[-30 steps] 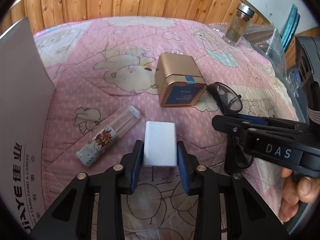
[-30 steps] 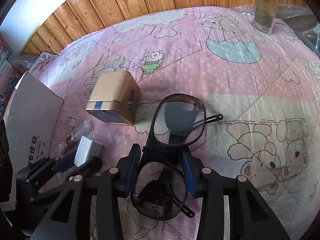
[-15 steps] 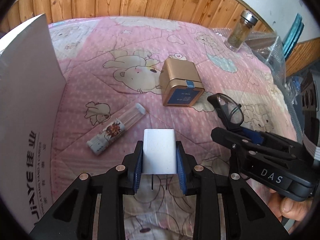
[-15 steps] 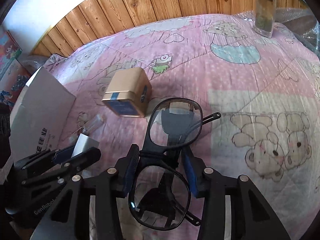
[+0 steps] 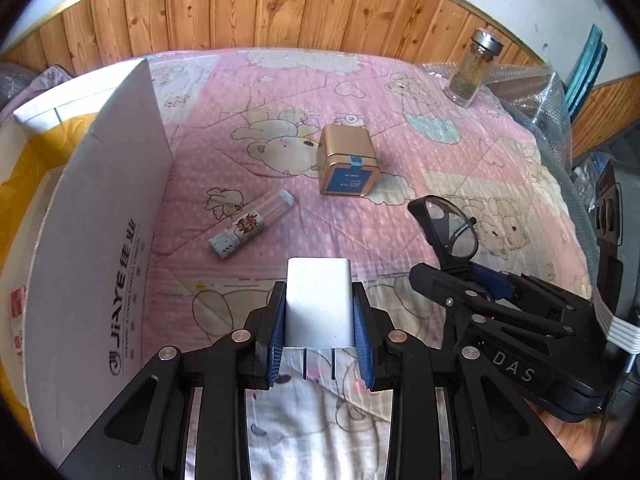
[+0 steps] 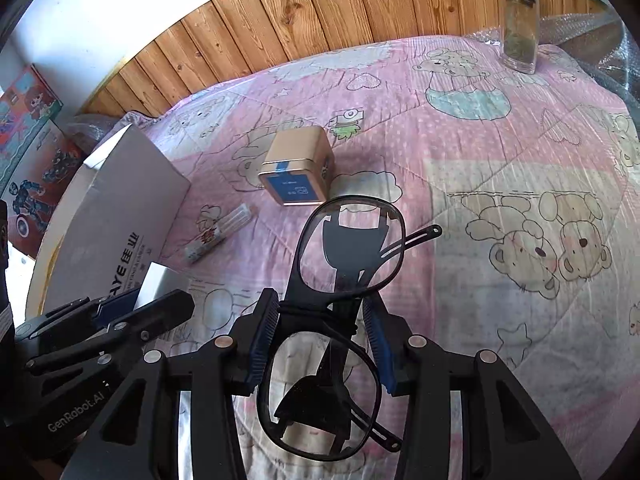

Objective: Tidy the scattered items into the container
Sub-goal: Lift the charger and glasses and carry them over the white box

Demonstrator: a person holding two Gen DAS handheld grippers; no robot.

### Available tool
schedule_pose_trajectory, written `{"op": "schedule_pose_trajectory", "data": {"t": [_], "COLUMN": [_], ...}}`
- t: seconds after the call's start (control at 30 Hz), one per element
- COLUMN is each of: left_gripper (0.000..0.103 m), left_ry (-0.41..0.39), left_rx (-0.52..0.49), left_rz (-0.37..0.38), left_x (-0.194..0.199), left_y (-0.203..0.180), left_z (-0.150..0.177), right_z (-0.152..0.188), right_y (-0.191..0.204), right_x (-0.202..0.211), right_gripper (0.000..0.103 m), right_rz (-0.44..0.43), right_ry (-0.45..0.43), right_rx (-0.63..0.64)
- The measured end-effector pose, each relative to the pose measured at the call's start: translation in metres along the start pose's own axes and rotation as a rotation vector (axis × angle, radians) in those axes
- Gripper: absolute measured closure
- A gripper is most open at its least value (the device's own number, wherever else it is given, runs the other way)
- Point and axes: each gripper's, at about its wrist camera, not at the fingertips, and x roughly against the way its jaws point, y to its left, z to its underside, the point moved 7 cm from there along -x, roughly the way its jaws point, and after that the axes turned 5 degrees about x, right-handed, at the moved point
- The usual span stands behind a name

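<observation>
The left gripper (image 5: pixel 319 330) clamps the charger (image 5: pixel 319 308); the right gripper (image 6: pixel 324 338) pinches the glasses (image 6: pixel 336 320) at the bridge. Held so loosely, they could swing and slip before reaching the box (image 5: pixel 100 220).

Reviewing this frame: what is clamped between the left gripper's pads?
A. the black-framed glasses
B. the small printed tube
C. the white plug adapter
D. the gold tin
C: the left gripper is shut on the white plug adapter, its two prongs pointing back toward the camera.

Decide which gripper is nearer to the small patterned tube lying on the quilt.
Left. The left gripper, holding the white charger, sits just below the patterned tube. The right gripper, holding the glasses, is farther off on the other side.
</observation>
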Motion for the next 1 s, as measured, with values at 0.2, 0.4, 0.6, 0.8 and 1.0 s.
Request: {"op": "schedule_pose_trajectory", "data": {"t": [0.2, 0.4, 0.6, 0.8, 1.0], "left_gripper": [0.072, 0.072, 0.072, 0.072, 0.072], "left_ry": [-0.026, -0.052, -0.063, -0.089, -0.119], "left_rx": [-0.004, -0.004, 0.012, 0.024, 0.016], "left_rz": [0.005, 0.009, 0.018, 0.025, 0.018], "left_x": [0.024, 0.045, 0.059, 0.078, 0.096], "left_y": [-0.005, -0.006, -0.002, 0.002, 0.004], "left_z": [0.008, 0.016, 0.024, 0.030, 0.035], "right_z": [0.002, 0.012, 0.018, 0.024, 0.031], "right_y": [0.023, 0.036, 0.048, 0.065, 0.082], "right_x": [-0.006, 0.003, 0.014, 0.026, 0.036], "right_gripper": [0.058, 0.058, 0.058, 0.058, 0.058], "right_rz": [-0.006, -0.012, -0.020, -0.033, -0.042], "right_ry": [-0.015, -0.026, -0.039, -0.054, -0.065], "right_rx": [0.011, 0.026, 0.039, 0.060, 0.087]}}
